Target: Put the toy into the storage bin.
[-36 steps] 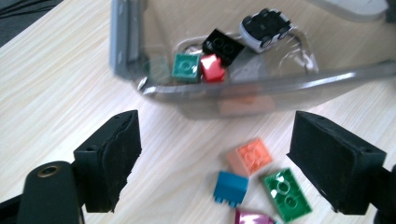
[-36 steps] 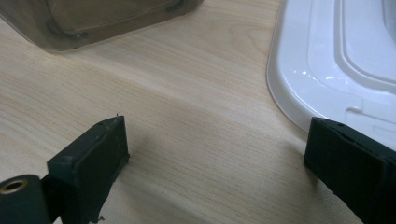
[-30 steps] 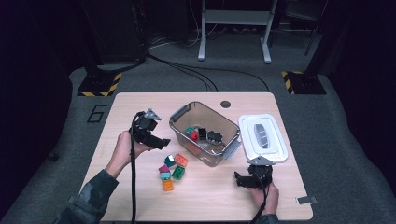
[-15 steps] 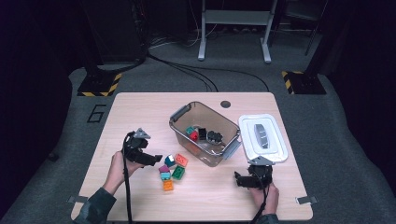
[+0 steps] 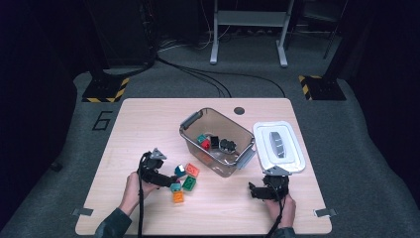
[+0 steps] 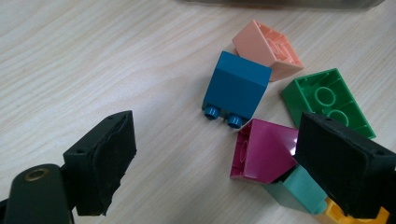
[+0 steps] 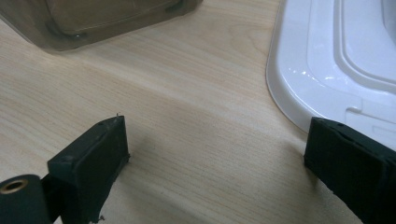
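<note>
High view bin (image 5: 190, 121), left gripper view magenta brick (image 6: 261, 151)

The left gripper (image 5: 166, 179) has dropped to the table beside the blocks (image 5: 184, 178), fingers opening, nothing between them.

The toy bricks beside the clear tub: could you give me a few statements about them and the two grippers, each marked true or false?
1. The left gripper stands open over the loose bricks. True.
2. The blue brick is clamped between its jaws. False: it lies free on the table.
3. The white lid is on the tub. False: it lies beside it.
4. Some bricks are already in the tub. True.
5. The right gripper holds a green brick. False: it is open and holds nothing.
</note>
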`<state>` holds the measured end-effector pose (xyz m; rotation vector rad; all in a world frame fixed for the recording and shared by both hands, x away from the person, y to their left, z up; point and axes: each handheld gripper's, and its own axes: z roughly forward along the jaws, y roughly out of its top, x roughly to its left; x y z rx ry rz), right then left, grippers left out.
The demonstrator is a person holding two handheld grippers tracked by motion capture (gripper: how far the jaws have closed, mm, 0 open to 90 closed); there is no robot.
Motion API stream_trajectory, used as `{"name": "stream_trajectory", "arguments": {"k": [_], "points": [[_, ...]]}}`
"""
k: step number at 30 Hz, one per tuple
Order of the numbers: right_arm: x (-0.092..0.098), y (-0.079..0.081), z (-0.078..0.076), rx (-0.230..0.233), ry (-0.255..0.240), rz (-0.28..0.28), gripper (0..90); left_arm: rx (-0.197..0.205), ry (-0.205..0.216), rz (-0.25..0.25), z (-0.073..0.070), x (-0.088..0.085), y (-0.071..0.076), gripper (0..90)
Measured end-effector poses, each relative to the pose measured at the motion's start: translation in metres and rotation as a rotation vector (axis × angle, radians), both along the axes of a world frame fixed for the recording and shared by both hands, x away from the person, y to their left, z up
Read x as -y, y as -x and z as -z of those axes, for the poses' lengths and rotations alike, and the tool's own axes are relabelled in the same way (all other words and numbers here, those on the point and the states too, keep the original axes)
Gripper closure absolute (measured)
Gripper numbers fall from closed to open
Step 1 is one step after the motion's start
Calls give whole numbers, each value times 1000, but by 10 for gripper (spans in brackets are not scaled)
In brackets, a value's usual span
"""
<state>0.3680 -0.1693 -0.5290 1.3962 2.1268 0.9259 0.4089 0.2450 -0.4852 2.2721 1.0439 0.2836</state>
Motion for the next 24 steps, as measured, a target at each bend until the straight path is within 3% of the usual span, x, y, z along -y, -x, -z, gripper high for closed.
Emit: {"name": "stream_trajectory", "arguments": {"k": [4, 11, 14, 17, 19, 24], "points": [[0, 0, 0, 0, 0, 0, 53, -4, 10, 9, 2, 6, -1, 121], [0, 0, 0, 0, 0, 0, 53, 19, -25, -8, 0, 1, -2, 133], [0, 0, 0, 0, -1, 0, 53, 2, 11, -4, 1, 1, -1, 140], [0, 0, 0, 0, 0, 1, 53, -5, 18, 15, 2, 9, 0, 137], [0, 0, 0, 0, 0, 1, 53, 1, -6, 14, 3, 12, 0, 138], [0, 0, 0, 0, 0, 0, 53, -4, -12, -5, 9, 7, -3, 150]]}}
